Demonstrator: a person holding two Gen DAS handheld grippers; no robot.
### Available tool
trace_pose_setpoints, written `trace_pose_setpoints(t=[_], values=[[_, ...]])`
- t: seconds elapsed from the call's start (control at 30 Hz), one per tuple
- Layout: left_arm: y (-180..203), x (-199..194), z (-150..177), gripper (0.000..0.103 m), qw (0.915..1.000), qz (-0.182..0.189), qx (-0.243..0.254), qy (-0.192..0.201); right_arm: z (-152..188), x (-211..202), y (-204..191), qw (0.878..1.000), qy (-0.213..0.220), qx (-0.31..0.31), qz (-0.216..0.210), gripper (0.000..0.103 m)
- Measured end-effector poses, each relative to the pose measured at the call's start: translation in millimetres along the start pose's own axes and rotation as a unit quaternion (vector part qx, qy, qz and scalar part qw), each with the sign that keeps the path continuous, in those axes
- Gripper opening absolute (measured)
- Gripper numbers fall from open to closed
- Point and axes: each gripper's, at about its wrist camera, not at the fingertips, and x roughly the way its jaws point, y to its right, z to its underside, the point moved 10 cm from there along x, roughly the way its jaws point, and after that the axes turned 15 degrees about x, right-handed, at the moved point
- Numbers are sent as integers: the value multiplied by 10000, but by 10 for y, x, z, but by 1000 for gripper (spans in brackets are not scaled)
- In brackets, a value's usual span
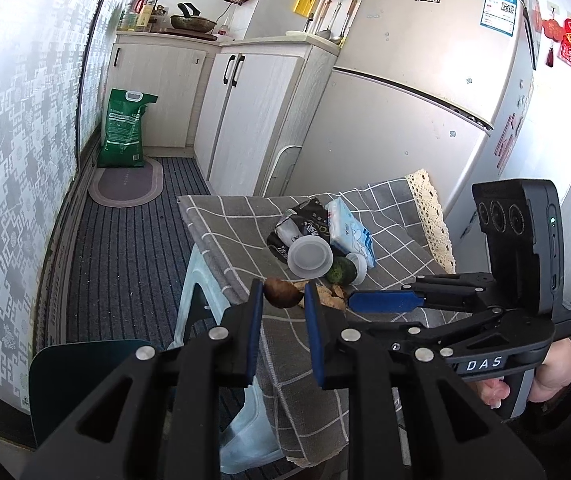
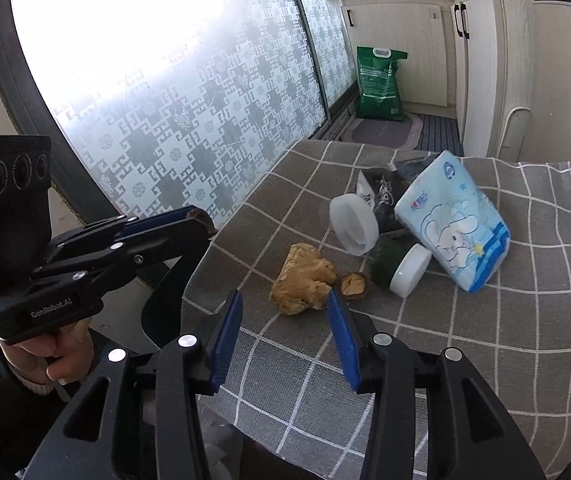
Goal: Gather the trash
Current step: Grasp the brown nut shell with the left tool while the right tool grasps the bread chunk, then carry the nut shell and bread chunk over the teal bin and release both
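the left gripper (image 1: 283, 300) pinches a brown shell (image 1: 282, 293) at mid-frame, lifted off the table (image 1: 221, 216), likely bound for a bin. the right gripper (image 2: 285, 312) hangs open at lower centre, lined up on the ginger (image 2: 303, 278). the remaining trash, a tissue pack (image 2: 455, 220) and cup (image 2: 351, 220), lies centre right.

Ahead of my right gripper (image 2: 285, 316) the checked tabletop (image 2: 465, 360) lies bare on its near and right side — easy room to come in low. Straight in front, the ginger piece (image 2: 303, 280) and a brown shell (image 2: 353, 286) beside it block the middle. Behind them the pile crowds together: white lid (image 2: 352, 224), dark bag (image 2: 385, 200), tissue pack (image 2: 453, 224), white-capped jar (image 2: 401, 268) — no gap between. My left gripper (image 2: 193, 218) hangs off the tabletop's left edge, with the window close behind it.
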Motion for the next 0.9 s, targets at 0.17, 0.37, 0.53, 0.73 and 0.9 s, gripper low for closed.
trace_pose_setpoints(t=[0.17,0.37,0.53,0.73,0.9], values=[[-54,-75,10,22,10000,-41,15,47,-33,82,43,9997,1,201,110,47],[-289,-203,56,22,9992,-276,-230,151,-81,178,55,9989,34,446,139,43],[-529,-190,267,22,9975,-559,-429,-87,-121,175,97,9984,102,457,306,34],[-762,-117,612,22,9938,-811,-557,-520,-162,69,12,9986,245,375,292,34],[-931,-62,935,22,9887,-1010,-603,-934,-166,57,-150,9990,295,212,253,34]])
